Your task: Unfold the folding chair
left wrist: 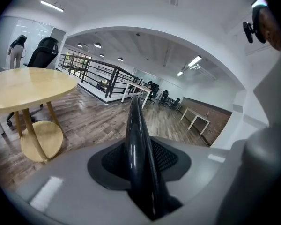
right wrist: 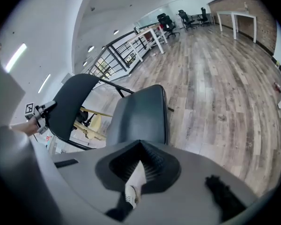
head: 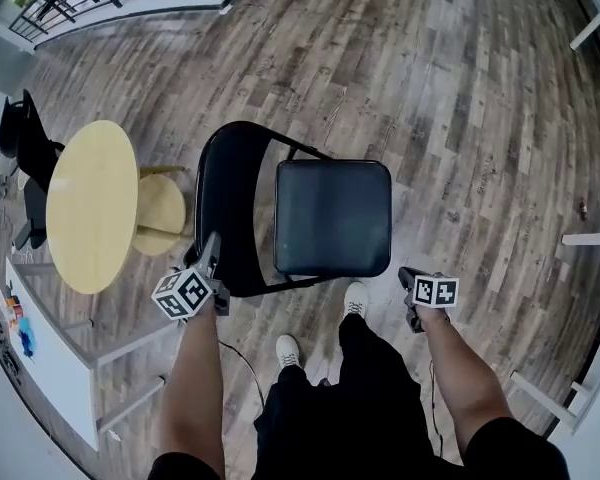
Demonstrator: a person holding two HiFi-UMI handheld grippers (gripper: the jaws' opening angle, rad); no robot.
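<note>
The black folding chair stands opened out on the wood floor, its padded seat (head: 332,218) lying flat and its curved backrest (head: 235,208) to the seat's left. My left gripper (head: 212,253) sits at the backrest's near edge. In the left gripper view the backrest's black rim (left wrist: 135,125) runs straight up between the jaws of the left gripper (left wrist: 141,157), with the pads close against it. My right gripper (head: 408,278) hangs free by the seat's near right corner, shut and empty. The right gripper view looks past the right gripper (right wrist: 140,165) onto the seat (right wrist: 140,116) and backrest (right wrist: 72,102).
A round wooden table (head: 92,203) with a disc foot (head: 160,213) stands just left of the chair. A black office chair (head: 25,138) is beyond it, and white shelving (head: 40,358) is at the lower left. White shoes (head: 355,298) stand right by the chair. White table legs (head: 590,238) line the right side.
</note>
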